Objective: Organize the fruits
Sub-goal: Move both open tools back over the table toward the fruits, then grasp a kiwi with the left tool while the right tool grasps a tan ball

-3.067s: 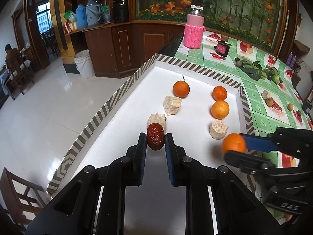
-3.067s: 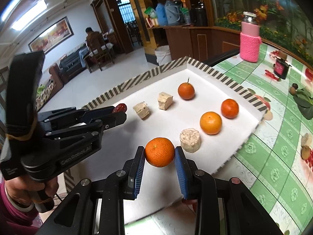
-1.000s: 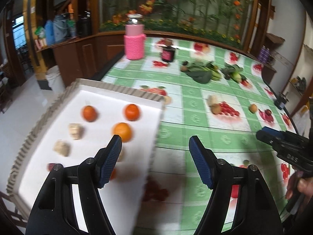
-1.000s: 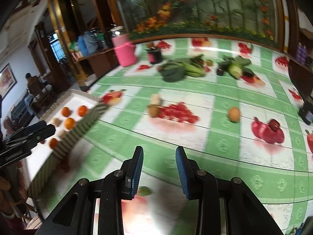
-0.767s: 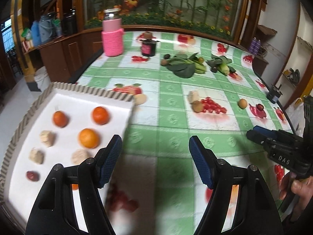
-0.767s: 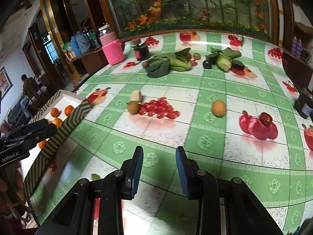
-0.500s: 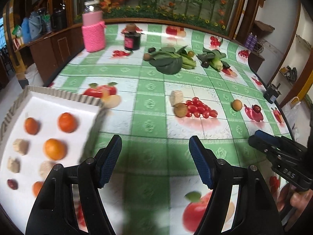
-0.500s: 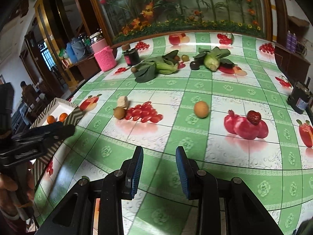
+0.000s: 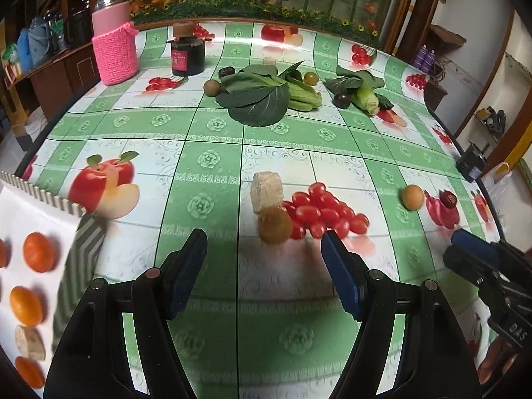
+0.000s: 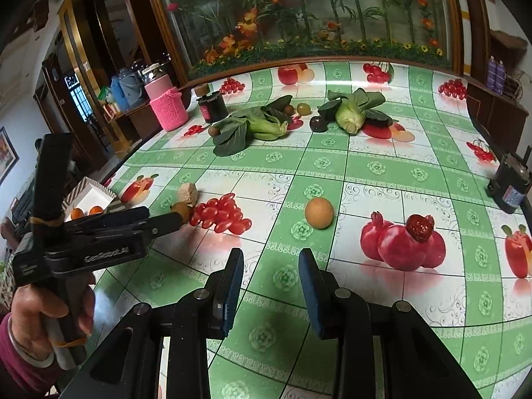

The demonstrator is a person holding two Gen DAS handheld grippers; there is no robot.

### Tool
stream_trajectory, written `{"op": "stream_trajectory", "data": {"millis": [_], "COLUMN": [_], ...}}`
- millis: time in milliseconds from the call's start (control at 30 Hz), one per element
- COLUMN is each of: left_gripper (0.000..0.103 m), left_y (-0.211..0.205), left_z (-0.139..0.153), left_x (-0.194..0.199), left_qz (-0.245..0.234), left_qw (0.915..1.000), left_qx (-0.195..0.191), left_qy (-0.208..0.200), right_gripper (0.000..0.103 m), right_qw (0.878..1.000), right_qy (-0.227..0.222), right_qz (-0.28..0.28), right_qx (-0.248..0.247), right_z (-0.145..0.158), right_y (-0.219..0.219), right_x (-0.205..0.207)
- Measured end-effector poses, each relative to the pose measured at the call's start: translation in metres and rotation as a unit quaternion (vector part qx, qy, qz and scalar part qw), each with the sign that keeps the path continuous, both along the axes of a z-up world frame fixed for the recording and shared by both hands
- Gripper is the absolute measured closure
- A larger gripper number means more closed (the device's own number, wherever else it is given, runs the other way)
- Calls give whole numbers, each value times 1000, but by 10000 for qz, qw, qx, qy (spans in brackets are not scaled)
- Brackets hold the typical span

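Surface: green-and-white checked tablecloth (image 9: 212, 126) printed with fruit pictures, in a room with dark wood cabinets and a flower mural behind.
Left gripper (image 9: 264, 267): jaws spread wide with nothing between them, hovering above the cloth and pointed at a brown round fruit (image 9: 275, 225).
Brown round fruit: lay on the cloth, touching a pale beige chunk (image 9: 267, 191) just behind it, beside printed cherry tomatoes.
Right gripper (image 10: 271, 287): jaws parted and empty, above the cloth, aimed toward a tan round fruit (image 10: 319, 212).
Tan round fruit: sat alone on a green square, apart from the other loose items.
Red date (image 10: 420, 227): rested on the printed pomegranates, to the right of the tan fruit.
Tray (image 9: 43, 196): white with a striped rim, at the table's left edge; it held oranges (image 9: 38, 256) and another beige chunk (image 9: 29, 342).
Far end: leafy greens (image 9: 266, 94), small dark and green fruits, a black jar (image 9: 188, 57) and a bottle in a pink knitted sleeve (image 9: 114, 50).
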State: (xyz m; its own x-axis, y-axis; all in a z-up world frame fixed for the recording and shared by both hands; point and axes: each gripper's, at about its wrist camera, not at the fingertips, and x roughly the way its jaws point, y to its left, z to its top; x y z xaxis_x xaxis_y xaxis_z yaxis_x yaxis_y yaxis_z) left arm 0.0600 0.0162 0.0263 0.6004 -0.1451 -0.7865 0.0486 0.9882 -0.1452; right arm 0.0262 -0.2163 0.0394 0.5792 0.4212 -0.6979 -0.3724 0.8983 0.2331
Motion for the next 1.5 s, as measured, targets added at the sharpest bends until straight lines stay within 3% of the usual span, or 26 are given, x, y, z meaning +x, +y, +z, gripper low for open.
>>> {"op": "stream_trajectory", "data": {"millis": [100, 167, 233, 500, 833, 933, 967, 1100, 1333, 1500], "left_gripper": [35, 65, 79, 79, 79, 79, 79, 79, 79, 79], "left_y": [-2, -5, -5, 6, 14, 15, 16, 19, 30, 46], "left_z": [-4, -9, -12, -6, 8, 9, 10, 12, 25, 34], "left_x": [9, 14, 15, 0, -32, -36, -38, -46, -72, -98], "left_qz": [-14, -61, -44, 2, -16, -23, -17, -6, 50, 169], "left_qw": [9999, 9997, 9994, 9998, 9996, 9996, 9996, 9997, 9993, 9981], "left_qx": [116, 246, 346, 137, 60, 60, 44, 12, 70, 323], "left_qy": [-47, -13, -57, -147, -258, -267, -261, -254, -377, -492], "right_gripper": [70, 70, 70, 70, 70, 72, 78, 78, 78, 78], "right_qw": [9999, 9999, 9999, 9999, 9947, 9971, 9973, 9983, 9997, 9973], "right_qy": [38, 74, 92, 6, 240, 361, 374, 325, -11, -58], "right_qz": [23, 6, -33, 30, -229, -56, -84, -69, 243, 578], "right_qx": [95, 105, 119, -131, -972, -667, -620, -478, 54, 453], "right_z": [-5, -7, -8, 5, -20, -27, -28, -23, 5, 13], "right_y": [-4, -8, -11, 1, 10, 9, 8, 7, 26, 56], "right_x": [3, 5, 6, 18, 66, 72, 71, 59, 3, -34]}}
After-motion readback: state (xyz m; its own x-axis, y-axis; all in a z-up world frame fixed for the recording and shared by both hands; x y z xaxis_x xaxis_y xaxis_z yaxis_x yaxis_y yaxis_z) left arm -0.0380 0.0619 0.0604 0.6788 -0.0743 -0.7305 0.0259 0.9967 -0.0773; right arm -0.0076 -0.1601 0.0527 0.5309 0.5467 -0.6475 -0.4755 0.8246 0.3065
